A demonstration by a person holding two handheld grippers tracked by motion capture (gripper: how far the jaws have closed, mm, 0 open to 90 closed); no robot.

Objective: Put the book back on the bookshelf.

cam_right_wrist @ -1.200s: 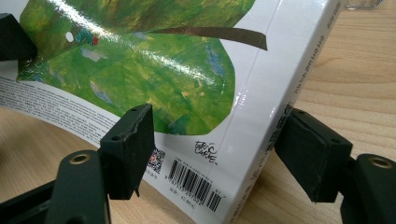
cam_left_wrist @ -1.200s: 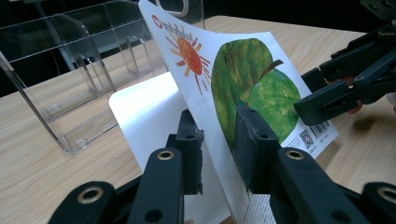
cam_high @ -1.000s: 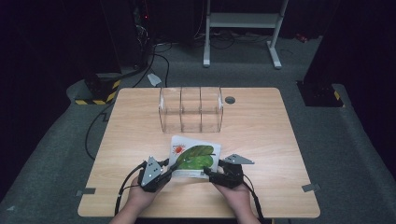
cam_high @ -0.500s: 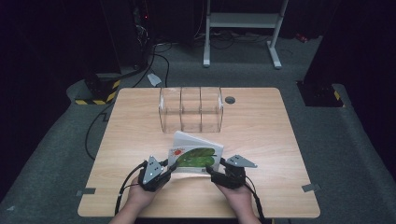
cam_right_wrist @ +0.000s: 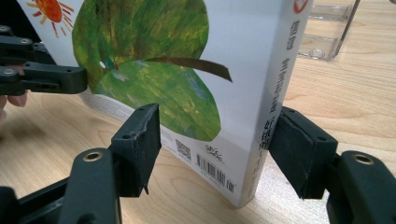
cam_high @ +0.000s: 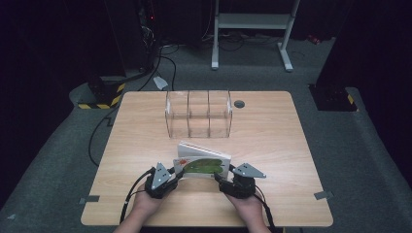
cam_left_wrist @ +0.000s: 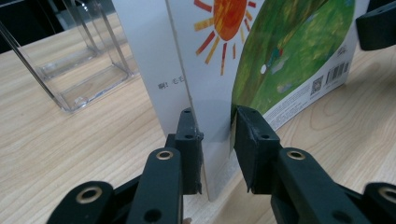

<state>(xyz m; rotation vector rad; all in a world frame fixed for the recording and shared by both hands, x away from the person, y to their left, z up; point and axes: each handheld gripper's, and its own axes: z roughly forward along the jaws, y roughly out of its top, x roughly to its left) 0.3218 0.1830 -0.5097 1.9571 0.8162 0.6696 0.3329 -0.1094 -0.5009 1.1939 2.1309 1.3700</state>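
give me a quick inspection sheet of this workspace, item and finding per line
surface: wooden table, a round dark hole near the far edge.
job's things: picture book with a green leaf cover, tilted up off the table between both grippers; clear divided box standing behind it.
clutter: nothing seen.
grippers: left gripper shut on the book's edge; right gripper straddles the spine corner, jaws have just been closing, pads not clearly pressing.
cables: black cable trails from the left gripper; more on the floor.
surroundings: dark room, grey floor, white metal stand.
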